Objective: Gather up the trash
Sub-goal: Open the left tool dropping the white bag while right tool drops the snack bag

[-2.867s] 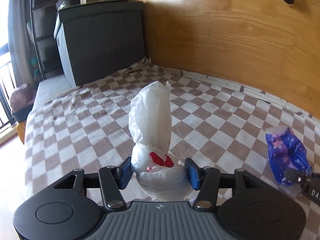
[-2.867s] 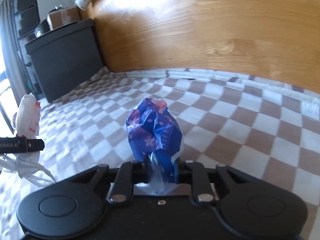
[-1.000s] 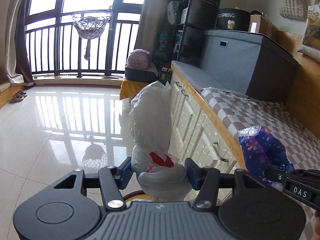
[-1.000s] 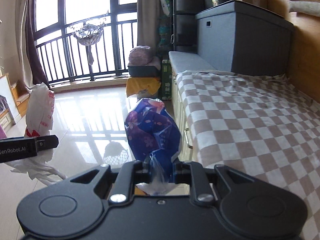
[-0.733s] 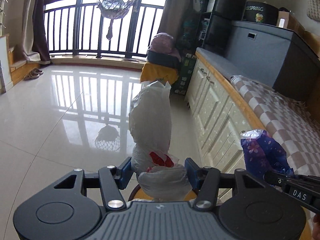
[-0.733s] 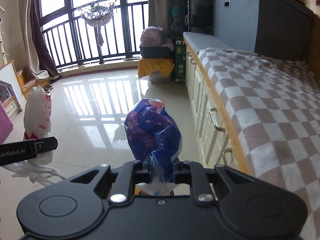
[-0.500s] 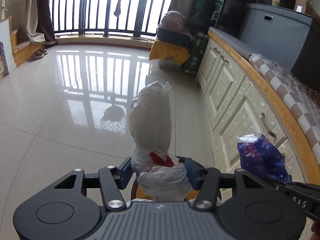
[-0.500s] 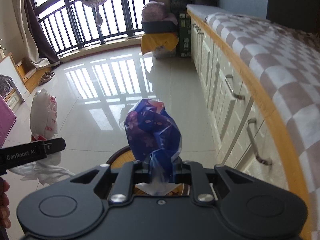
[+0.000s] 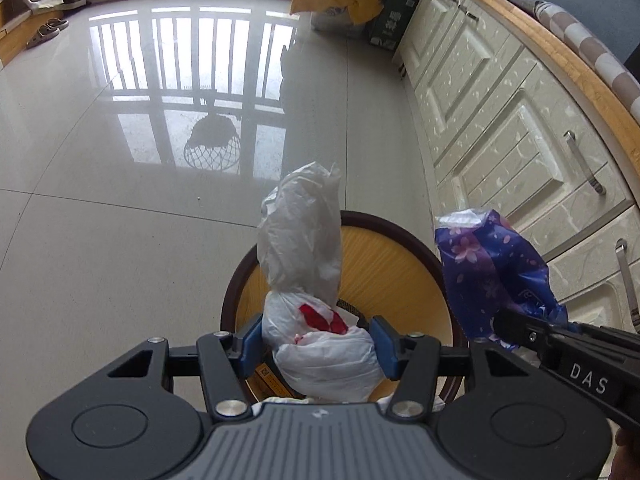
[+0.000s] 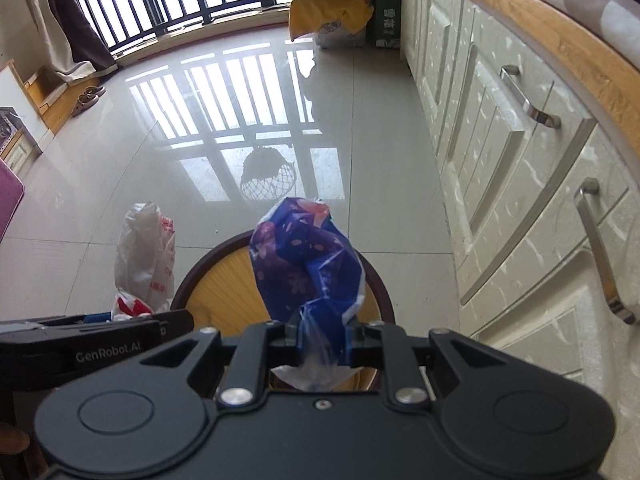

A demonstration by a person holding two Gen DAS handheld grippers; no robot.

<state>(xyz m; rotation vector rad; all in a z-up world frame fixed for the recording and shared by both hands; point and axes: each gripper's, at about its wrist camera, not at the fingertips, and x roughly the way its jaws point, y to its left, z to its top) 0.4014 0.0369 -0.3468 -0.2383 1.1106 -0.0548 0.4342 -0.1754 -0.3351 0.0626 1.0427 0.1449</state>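
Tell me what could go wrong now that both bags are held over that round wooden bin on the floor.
The white bag in the left hand-held gripper stands tall and floppy; released here, its top might catch the bin rim or tip out.

The blue flowered bag is pinched only at its neck by the right hand-held gripper, so it could slip early.

Both bags hang close together and may snag each other going in.

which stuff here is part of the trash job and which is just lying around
Part of the job:
white plastic bag, in the left gripper
blue floral bag, in the right gripper
round bin below

Lying about:
sandals
green box
yellow cloth
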